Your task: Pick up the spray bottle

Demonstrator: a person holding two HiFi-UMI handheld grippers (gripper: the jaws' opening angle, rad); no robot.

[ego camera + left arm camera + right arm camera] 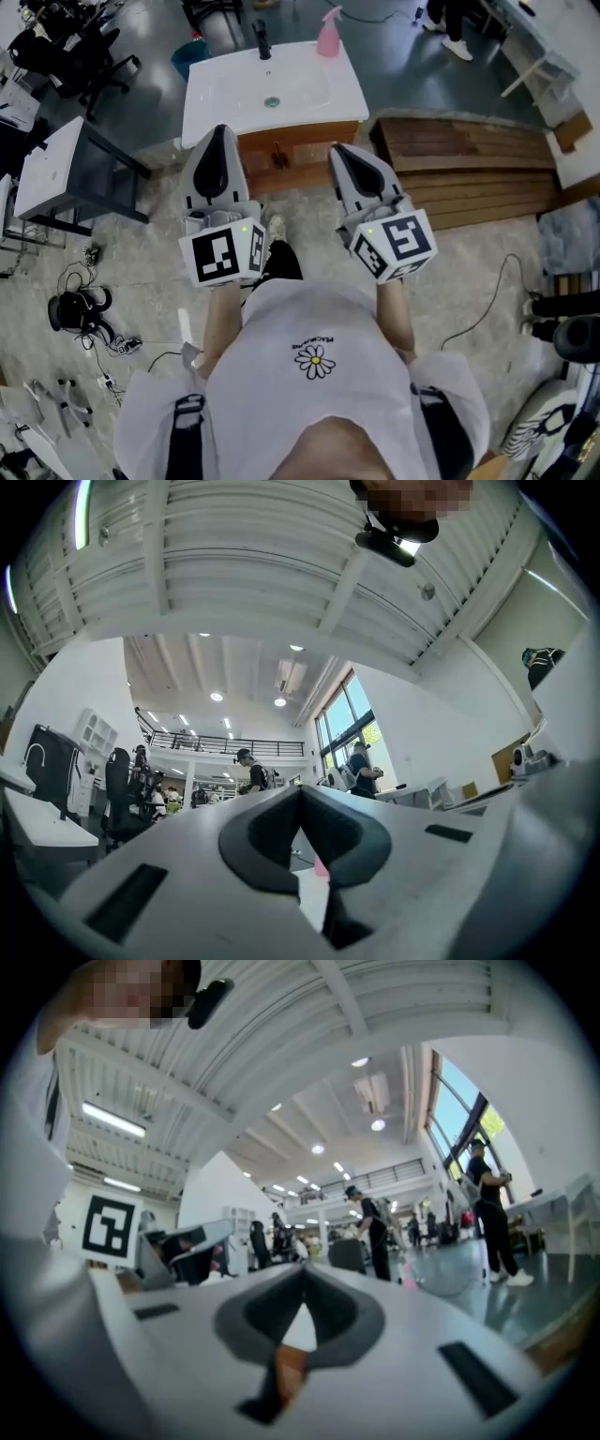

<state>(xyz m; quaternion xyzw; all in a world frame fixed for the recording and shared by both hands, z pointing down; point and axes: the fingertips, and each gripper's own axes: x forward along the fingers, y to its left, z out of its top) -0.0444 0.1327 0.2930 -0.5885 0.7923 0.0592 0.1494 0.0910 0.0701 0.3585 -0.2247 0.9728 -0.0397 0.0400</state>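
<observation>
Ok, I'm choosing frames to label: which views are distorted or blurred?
Head view: evenly lit, mostly sharp, spray bottle clear. Left gripper view: fisheye, dark corners, jaws soft, bottle just a pink sliver past them. Right gripper view: fisheye, near jaws blurred.

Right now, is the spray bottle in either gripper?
No, the spray bottle stands on the sink counter, beyond the left gripper and right gripper.
</observation>
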